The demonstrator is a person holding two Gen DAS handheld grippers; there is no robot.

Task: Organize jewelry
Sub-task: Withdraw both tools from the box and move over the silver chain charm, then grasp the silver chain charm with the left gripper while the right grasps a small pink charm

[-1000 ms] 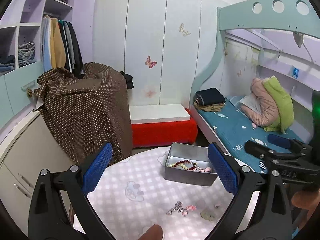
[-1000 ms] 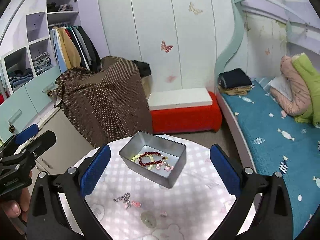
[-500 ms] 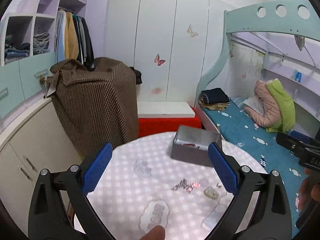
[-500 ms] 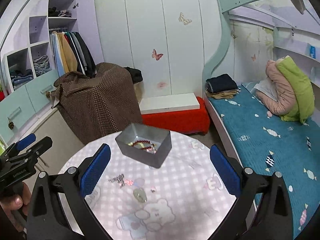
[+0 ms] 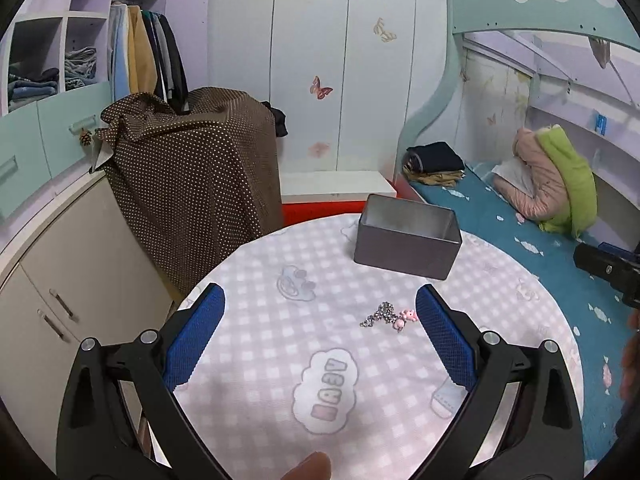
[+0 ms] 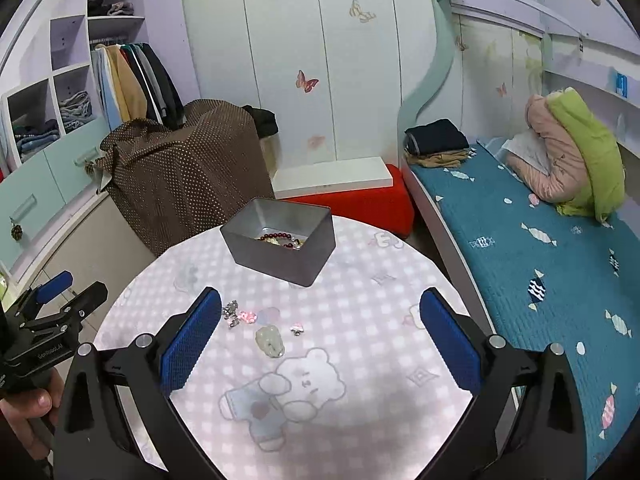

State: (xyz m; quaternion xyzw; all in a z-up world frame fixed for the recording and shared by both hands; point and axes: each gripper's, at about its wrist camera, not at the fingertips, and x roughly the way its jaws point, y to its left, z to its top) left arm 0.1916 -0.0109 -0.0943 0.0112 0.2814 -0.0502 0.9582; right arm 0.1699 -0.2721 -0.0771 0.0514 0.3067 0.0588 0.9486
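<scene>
Both grippers are sitting lower and further back from the metal tin [image 6: 280, 240] than a second ago, so that more of the round table [image 5: 256, 264] is showing in each view and the tin is looking smaller and further off. The left gripper [image 5: 320, 332] is hovering over the checked tablecloth with its blue pads spread wide and nothing between them; the right gripper [image 6: 320, 336] is doing the same, jaws fully apart and empty. The tin is standing upright near the far edge of the table, and the right wrist view is showing a dark red bead bracelet [image 6: 276, 237] lying inside with some paler pieces, which suggests it is serving as the collecting box. Still loose on the cloth are a silver rhinestone chain with a pink charm [image 5: 386, 316], lying just beside the left gripper's right pad, a pale jade-like pendant [image 6: 270, 340] resting nearer the middle, and a small pink stud [image 6: 297, 329] close by it. The wide-open pose over these pieces is probably a set-up for the next pick: the pendant is lying between the right gripper's fingers, so that one seems the likelier target. All three are small and flat against soft fabric, so a pinch may catch the cloth or let the chain slip out.
</scene>
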